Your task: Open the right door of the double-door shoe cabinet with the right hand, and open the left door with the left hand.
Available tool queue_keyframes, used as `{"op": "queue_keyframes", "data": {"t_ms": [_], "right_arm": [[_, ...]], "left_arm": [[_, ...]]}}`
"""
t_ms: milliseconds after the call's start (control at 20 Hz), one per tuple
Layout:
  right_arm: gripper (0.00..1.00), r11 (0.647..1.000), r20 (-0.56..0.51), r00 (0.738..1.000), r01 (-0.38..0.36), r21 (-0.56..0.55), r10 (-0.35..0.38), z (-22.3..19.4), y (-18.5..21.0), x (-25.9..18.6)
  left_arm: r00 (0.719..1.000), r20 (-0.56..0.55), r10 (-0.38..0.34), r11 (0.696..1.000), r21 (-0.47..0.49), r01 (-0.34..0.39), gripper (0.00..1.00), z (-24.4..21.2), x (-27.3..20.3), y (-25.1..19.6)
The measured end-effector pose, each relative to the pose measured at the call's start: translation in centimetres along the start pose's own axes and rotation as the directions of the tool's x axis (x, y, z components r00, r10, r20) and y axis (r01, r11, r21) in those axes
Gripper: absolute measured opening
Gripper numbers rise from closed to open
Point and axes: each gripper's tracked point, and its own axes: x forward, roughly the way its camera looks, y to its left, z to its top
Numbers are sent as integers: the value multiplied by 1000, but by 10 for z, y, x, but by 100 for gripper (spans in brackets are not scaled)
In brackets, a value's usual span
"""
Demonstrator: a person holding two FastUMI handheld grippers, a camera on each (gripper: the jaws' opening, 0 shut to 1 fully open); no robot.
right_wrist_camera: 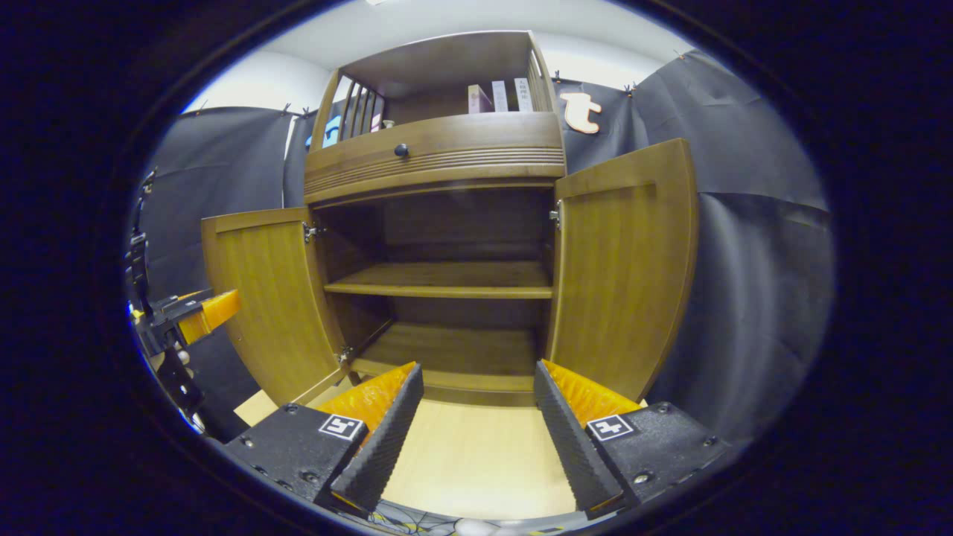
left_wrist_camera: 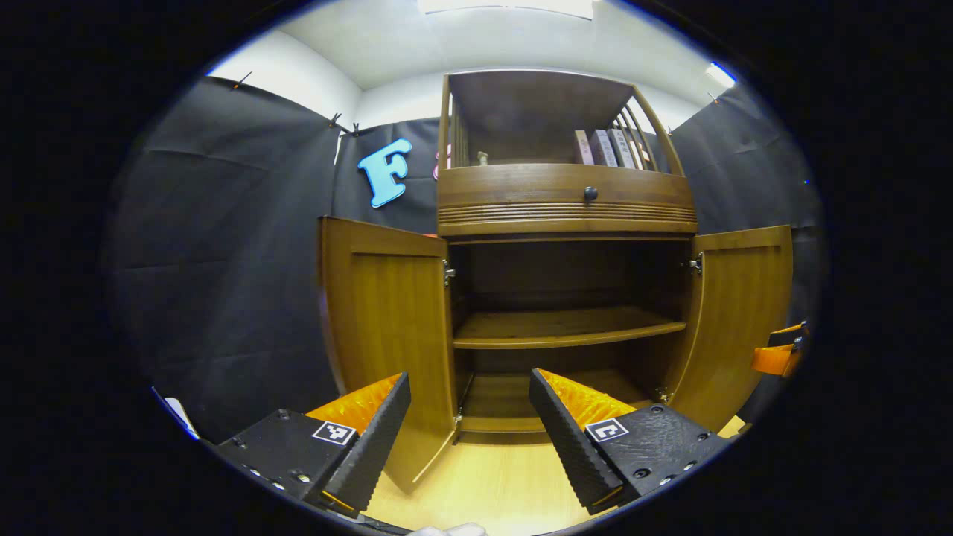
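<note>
Glossy brown wood shoe cabinet (left_wrist_camera: 566, 205), small metal hinges (right_wrist_camera: 555, 216), matt cloth wall (right_wrist_camera: 752, 246).

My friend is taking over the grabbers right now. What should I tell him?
Left gripper: open, holding nothing, in front of the shoe cabinet.
Right gripper: open, holding nothing, also facing it.
Left door and right door both stand swung wide open; the shelves inside look bare.
Done: both doors opened.
Left: nothing that I can see.
</note>
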Motion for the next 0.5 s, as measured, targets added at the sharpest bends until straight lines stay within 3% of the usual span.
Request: {"op": "queue_keyframes", "data": {"t_ms": [100, 200, 250, 350, 500], "right_arm": [[95, 1000, 9, 1000, 6, 2, -6, 3, -7, -2], [95, 1000, 17, 1000, 14, -1, -14, 4, -13, -4], [95, 1000, 20, 1000, 20, -3, -20, 4, -17, -5], [95, 1000, 22, 999, 23, -1, -23, 5, -20, -6], [95, 999, 30, 999, 32, -5, -32, 8, -25, -8]], "left_arm": [[999, -1, -34, 999, 0, 34, 96, 2, -2, -26], [998, -7, -58, 998, 0, 58, 100, 1, -5, -43], [998, -15, -66, 998, 2, 66, 96, -1, -7, -49], [996, -22, -84, 996, 1, 84, 100, -2, -8, -60], [995, -37, -97, 995, 4, 97, 96, -4, -7, -67]]}}
